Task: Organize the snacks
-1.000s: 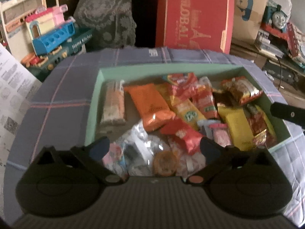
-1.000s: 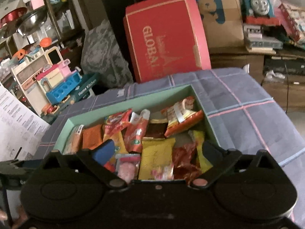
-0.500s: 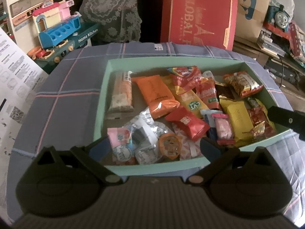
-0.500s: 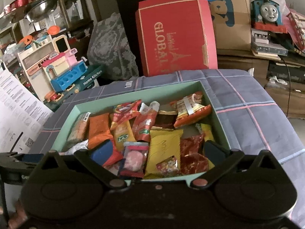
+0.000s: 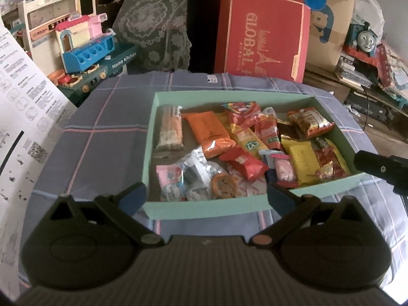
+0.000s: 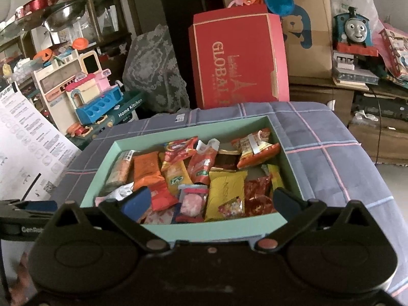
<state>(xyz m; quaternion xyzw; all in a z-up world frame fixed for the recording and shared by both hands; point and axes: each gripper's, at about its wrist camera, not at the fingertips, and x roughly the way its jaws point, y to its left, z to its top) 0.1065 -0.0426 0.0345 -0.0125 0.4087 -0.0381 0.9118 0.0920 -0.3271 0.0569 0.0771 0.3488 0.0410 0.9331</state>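
A shallow mint-green cardboard box [image 5: 204, 207] is seen lying on a grey-blue checked cloth with pink lines [image 5: 102, 137], which covers the surface beneath it; the assorted snack packets [image 5: 244, 148] are heaped inside the box. Along the box's left wall a long clear-wrapped biscuit bar [image 5: 170, 130] is laid, with a plain orange foil packet [image 5: 209, 134] just beside it. A yellow wrapper marked "C+Z" or similar [image 5: 248, 140] is tucked under a red pillow-shaped packet [image 5: 244, 164], and a larger yellow foil packet with faint lettering that cannot be read [image 6: 225, 188] is placed toward the box's right wall. At the near left corner round-lidded jelly cups [image 5: 221, 185] are gathered. The left gripper [image 5: 206, 195] is held over the near edge of the box with its blue-padded jaws spread wide and nothing between them. The right gripper [image 6: 209, 200] is likewise held at the near edge, jaws parted and empty; its black tip [image 5: 377, 168] is seen at the box's right wall in the left wrist view. Behind the cloth a tall red carton printed "GLOBAL" in gold [image 6: 237, 58] is stood upright, and a teal toy box lettered "Home Kitchen" [image 5: 119, 61] is seen at the left.
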